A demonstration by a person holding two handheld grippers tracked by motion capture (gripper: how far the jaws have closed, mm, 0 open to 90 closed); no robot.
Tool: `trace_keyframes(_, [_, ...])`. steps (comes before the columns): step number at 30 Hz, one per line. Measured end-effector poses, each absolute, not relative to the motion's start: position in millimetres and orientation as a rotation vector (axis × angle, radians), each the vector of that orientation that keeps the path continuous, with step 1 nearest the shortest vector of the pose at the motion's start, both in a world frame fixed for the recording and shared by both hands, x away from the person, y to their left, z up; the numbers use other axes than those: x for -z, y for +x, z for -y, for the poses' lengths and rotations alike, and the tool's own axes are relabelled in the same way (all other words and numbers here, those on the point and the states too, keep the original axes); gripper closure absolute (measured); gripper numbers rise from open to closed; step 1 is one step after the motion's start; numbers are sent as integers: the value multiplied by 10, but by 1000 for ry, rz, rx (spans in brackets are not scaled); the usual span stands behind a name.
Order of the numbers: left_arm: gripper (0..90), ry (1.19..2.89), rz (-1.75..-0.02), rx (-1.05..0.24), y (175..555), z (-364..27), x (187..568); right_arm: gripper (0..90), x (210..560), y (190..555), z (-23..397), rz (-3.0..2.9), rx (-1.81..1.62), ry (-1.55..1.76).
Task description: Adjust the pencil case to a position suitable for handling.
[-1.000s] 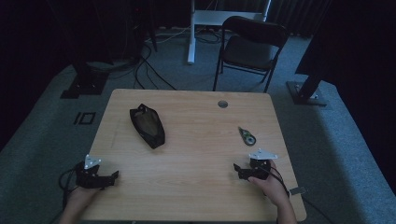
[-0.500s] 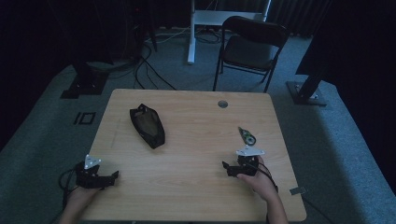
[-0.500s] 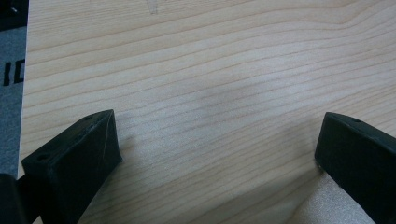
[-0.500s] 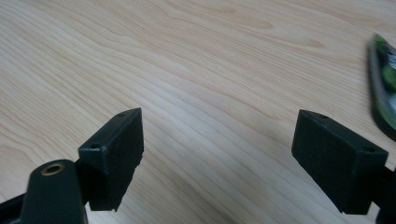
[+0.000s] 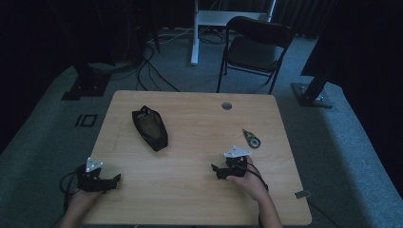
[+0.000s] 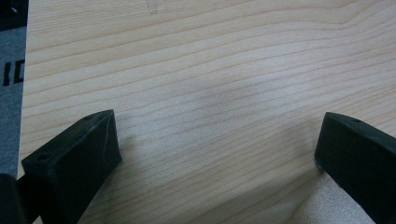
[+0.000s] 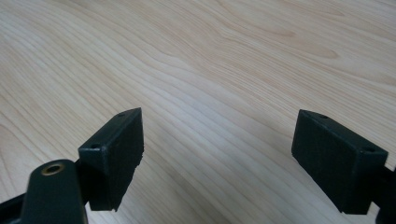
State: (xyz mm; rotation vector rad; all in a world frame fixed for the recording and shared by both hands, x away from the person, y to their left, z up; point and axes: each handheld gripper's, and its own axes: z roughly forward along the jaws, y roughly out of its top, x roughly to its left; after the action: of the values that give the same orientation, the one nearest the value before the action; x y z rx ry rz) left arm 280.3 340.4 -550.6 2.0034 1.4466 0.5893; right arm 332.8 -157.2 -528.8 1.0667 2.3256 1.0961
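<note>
A black zip pouch (image 5: pixel 150 127) lies open on the left half of the wooden table (image 5: pixel 199 128). A small green and white tape dispenser (image 5: pixel 251 138) rests toward the right edge. My left gripper (image 5: pixel 114 179) sits low at the front left corner, open, with bare wood between its jaws (image 6: pixel 215 135). My right gripper (image 5: pixel 216 171) hovers over the front middle-right of the table, pointing left, open and empty; its own view has plain wood grain (image 7: pixel 219 130) between the black fingers (image 7: pixel 112 156).
A round cable hole (image 5: pixel 226 105) is near the table's far edge. A dark folding chair (image 5: pixel 254 47) stands behind the table, with stand bases (image 5: pixel 309 95) and cables (image 5: pixel 142 66) on the grey carpet.
My right gripper has moved left and slightly forward, from the right edge toward the table's middle. The left gripper has stayed put.
</note>
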Motion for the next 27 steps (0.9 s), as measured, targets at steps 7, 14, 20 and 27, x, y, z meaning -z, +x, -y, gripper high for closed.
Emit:
trace_keyframes(7, [0,2003,-1446,-589,2803,-3404,5506,164,5237,3372,1401,-2321,-1130,1050])
trace_keyframes(14, [0,2003,-1446,-589,2803,-3405,5506,170,5207,3405,1240,-2319,-1142,1019])
trace_keyframes(20, [0,2003,-1447,-589,2803,-3404,5506,172,5198,3424,1113,-2323,-1171,1008])
trace_keyframes(27, [0,2004,-1447,-589,2803,-3404,5506,172,5175,3446,941,-2328,-1206,988])
